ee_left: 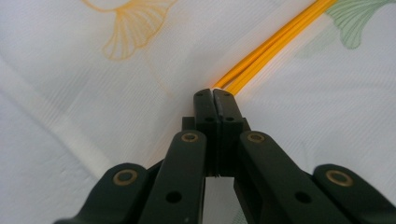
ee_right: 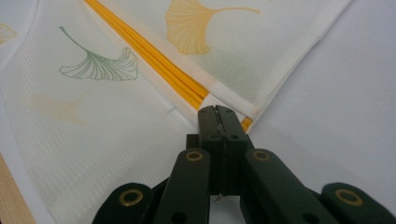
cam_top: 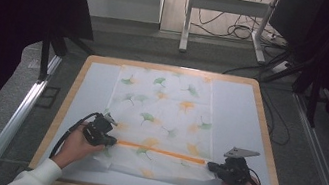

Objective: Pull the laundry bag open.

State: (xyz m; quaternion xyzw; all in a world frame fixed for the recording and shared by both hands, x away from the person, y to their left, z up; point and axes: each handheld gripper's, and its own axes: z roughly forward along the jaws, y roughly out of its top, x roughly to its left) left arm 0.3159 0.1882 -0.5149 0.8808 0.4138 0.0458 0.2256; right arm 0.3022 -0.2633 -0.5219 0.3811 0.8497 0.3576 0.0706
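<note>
A white cloth (cam_top: 162, 107) printed with green and orange ginkgo leaves lies spread on the table, its near part folded over. An orange band (cam_top: 162, 152) runs along the fold between my two grippers. My left gripper (cam_top: 111, 140) is shut on the left end of that orange edge (ee_left: 261, 51), with the cloth (ee_left: 93, 93) all around it. My right gripper (cam_top: 213, 166) is shut on the cloth's right corner, where the orange band (ee_right: 154, 60) ends beside the white hem (ee_right: 299, 56).
The cloth rests on a pale blue mat (cam_top: 235, 114) on a wooden-edged table (cam_top: 267, 135). Bare mat lies to the left and right of the cloth. Metal rails (cam_top: 16, 118) flank the table, and cables (cam_top: 243, 32) lie on the floor beyond.
</note>
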